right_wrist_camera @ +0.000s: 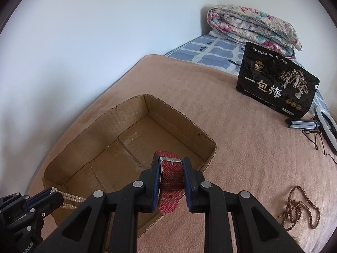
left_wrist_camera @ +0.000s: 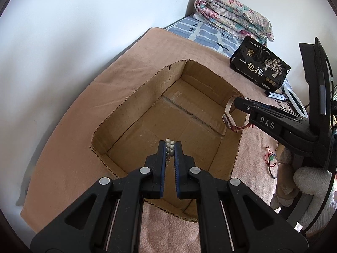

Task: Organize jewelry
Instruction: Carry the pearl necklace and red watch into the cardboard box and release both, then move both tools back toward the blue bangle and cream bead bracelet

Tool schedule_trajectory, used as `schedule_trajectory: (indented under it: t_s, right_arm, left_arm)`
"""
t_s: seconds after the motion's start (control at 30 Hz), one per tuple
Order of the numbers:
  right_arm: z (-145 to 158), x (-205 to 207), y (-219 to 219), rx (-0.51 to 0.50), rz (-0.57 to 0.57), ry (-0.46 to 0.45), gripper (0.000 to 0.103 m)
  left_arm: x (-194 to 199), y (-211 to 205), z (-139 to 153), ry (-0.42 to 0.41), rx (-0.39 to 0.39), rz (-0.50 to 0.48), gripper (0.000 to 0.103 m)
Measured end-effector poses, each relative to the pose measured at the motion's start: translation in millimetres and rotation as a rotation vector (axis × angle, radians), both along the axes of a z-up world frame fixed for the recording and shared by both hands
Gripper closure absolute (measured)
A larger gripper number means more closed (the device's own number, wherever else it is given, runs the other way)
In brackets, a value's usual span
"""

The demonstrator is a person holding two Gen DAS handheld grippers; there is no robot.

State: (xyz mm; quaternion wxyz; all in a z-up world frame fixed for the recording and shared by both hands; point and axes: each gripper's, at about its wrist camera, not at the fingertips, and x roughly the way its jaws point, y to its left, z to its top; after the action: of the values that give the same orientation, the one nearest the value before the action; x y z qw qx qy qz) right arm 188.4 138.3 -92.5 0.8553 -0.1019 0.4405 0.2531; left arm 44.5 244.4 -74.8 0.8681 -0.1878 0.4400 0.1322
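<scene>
Left wrist view looks down along the left gripper [left_wrist_camera: 169, 147], whose blue-padded fingers are pinched on a bunched strand of pale pearl beads [left_wrist_camera: 169, 146], held above the open cardboard box [left_wrist_camera: 118, 113] near its front wall. The box sits on a pink fleece blanket [left_wrist_camera: 69, 126], and its brown floor shows a taped seam. At the right edge of this view the right gripper [left_wrist_camera: 237, 103] reaches over the box's far-right corner, with a watch strap [left_wrist_camera: 228, 117] looping down from its tip — here the strap shows a pale underside and a reddish edge. Behind the box stand a black snack bag with Chinese lettering [left_wrist_camera: 260, 67], a striped blue sheet [left_wrist_camera: 210, 32] and a folded floral quilt [left_wrist_camera: 233, 19]. Right wrist view shows the right gripper [right_wrist_camera: 171, 168] clamped on the red woven watch strap [right_wrist_camera: 170, 177], its silver buckle [right_wrist_camera: 169, 159] just between the fingertips, held over the box's [right_wrist_camera: 126, 113] near-right rim. At lower left the left gripper [right_wrist_camera: 50, 193] holds the pearl strand [right_wrist_camera: 71, 198], which trails in several rows across the box's near corner. On the blanket [right_wrist_camera: 242, 147] to the right lies a brown wooden bead necklace [right_wrist_camera: 301, 207], well apart from the box — farther back are the black bag [right_wrist_camera: 276, 84], a small silver-and-black device with a cable [right_wrist_camera: 303, 124] and a white ring-shaped object [right_wrist_camera: 328, 126].
</scene>
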Motion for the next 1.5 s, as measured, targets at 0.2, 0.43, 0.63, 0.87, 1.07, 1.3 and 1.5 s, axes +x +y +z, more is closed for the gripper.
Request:
schedule_trajectory:
  t_s: [0.2,0.43,0.63,0.87,1.07,1.3,1.5]
  right_arm:
    - [-4,1,1,0.004,0.001,0.011,0.083]
    - [6,0,-5,0.022,-0.019,-0.035,0.034]
    - [13,-2,-13,0.016,-0.04,-0.061,0.021]
    - [22,-6,-21,0.004,-0.048,-0.091,0.02]
    - [29,-8,-33,0.005,-0.059,-0.1,0.019]
    - [39,-13,-66,0.008,-0.093,-0.126,0.017]
    - [42,-15,-109,0.016,-0.139,-0.125,0.016]
  left_arm:
    - [2,-4,1,-0.005,0.003,-0.007,0.098]
    - [0,-7,6,-0.027,0.008,0.006,0.051]
    - [-1,-8,9,-0.033,0.025,0.01,0.051]
    - [0,-15,13,-0.032,0.065,-0.005,0.051]
    - [2,-25,16,-0.056,0.065,-0.024,0.051]
    - [9,-45,22,-0.083,0.07,-0.089,0.051]
    - [18,-71,26,-0.083,0.09,-0.146,0.051]
